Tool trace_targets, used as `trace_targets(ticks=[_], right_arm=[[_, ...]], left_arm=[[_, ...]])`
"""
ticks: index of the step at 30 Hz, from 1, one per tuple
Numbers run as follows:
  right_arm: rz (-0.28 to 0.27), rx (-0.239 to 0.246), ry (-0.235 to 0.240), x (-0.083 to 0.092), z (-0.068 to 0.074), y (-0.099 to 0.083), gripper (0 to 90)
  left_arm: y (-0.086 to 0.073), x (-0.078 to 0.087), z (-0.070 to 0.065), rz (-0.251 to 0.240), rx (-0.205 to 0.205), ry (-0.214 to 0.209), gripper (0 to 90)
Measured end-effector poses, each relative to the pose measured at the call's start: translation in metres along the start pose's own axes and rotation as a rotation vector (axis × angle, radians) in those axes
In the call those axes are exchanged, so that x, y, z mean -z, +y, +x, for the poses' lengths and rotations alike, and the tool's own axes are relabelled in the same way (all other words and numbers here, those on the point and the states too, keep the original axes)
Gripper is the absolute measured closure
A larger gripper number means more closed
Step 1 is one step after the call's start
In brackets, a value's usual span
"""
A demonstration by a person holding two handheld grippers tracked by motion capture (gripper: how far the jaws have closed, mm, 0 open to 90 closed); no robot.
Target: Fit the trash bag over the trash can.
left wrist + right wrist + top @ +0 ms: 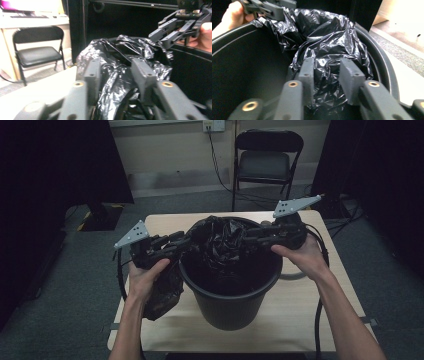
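On the table (330,285), a crumpled black bag (220,237) is seen bunched over the far rim of the black bucket (230,300), pinched from either side by the left gripper (187,242) and right gripper (245,239), while the folding chair (37,53) is shown close by the left gripper view.

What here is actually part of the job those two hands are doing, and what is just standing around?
Part of the job:
- black bin bag
- black bucket
- left gripper, bag between its jaws
- right gripper, bag between its jaws

Just standing around:
- folding chair
- wall socket and its cable
- table, merely the support
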State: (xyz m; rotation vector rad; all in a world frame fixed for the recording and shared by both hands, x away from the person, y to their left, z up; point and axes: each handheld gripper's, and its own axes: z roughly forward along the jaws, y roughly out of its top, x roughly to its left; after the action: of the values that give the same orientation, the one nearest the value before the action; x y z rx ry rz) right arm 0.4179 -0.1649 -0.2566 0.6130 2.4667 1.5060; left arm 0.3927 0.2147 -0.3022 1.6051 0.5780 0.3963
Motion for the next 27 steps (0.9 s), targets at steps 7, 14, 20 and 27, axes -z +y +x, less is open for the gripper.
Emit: trace_targets(ticks=[7,14,20,27], right_arm=[[-0.119,-0.039,-0.025,0.020,-0.002,-0.003,52.1],[-0.170,-0.042,-0.070,0.045,-0.002,-0.006,56.7],[-0.197,-0.043,-0.072,0.055,-0.006,-0.017,68.5],[-0.236,-0.057,-0.055,0.056,-0.012,-0.022,79.5]], left_arm=[[0.002,0.013,0.009,-0.022,-0.036,-0.049,87.1],[0.003,0.028,0.007,-0.023,-0.077,-0.037,88.5],[0.002,0.039,0.015,-0.042,-0.068,-0.022,88.7],[0.008,0.047,0.019,-0.073,-0.070,-0.019,88.6]])
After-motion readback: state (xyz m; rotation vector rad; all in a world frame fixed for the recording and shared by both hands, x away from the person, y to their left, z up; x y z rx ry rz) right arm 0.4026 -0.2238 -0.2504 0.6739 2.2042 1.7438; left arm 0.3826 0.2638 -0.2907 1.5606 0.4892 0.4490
